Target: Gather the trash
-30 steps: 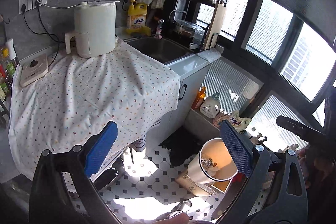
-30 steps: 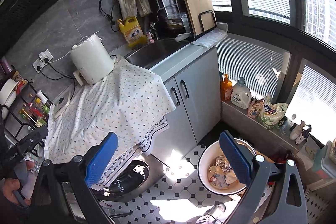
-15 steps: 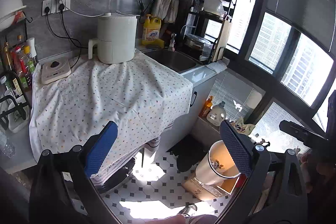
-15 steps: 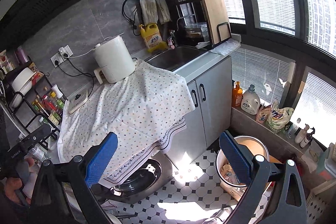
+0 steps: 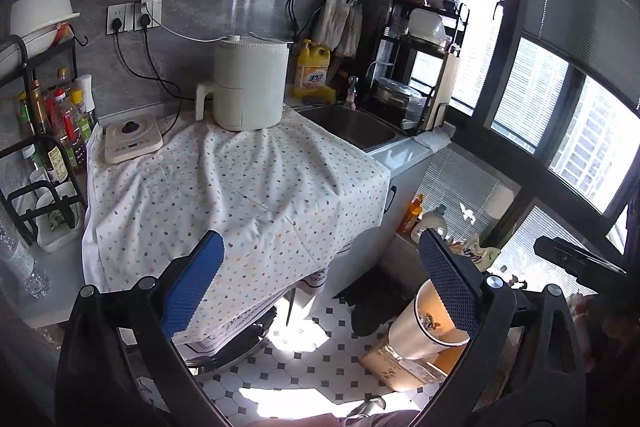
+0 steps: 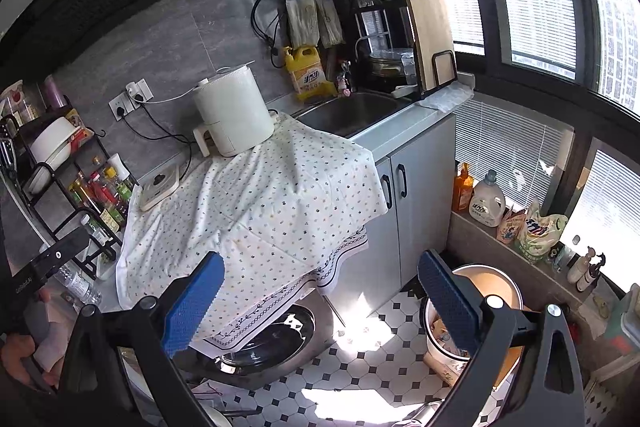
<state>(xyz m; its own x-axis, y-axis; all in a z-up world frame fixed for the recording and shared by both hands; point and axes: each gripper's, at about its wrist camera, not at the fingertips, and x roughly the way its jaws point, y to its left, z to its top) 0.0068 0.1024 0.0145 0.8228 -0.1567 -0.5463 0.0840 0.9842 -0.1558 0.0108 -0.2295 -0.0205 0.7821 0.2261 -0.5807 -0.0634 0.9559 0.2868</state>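
Jaws on both our grippers stand released, blue pads wide apart with nothing between them. Our left gripper point(image 5: 322, 285) hangs above the front edge of the tabletop, over the dotted cloth point(image 5: 240, 195) that drapes it. Our right gripper point(image 6: 320, 297) hangs in much the same spot, its view taking in the cloth point(image 6: 272, 195) and the washer point(image 6: 272, 343) under the hanging hem.

We see the bin point(image 6: 496, 285) on the tiled floor point(image 6: 352, 371) at the lower right, below the window sill, partly hidden behind the right pad; trash lies inside it. From the left wrist the bin point(image 5: 412, 335) shows the same way, standing by a cardboard box point(image 5: 396, 367).

Farther back on the cloth stands a white air fryer point(image 5: 250, 85), with a flat cooker point(image 5: 132, 141) to its left. Beyond them we see the sink point(image 5: 352, 125), a yellow jug point(image 5: 314, 75), and a bottle rack point(image 5: 48, 143) on the left.
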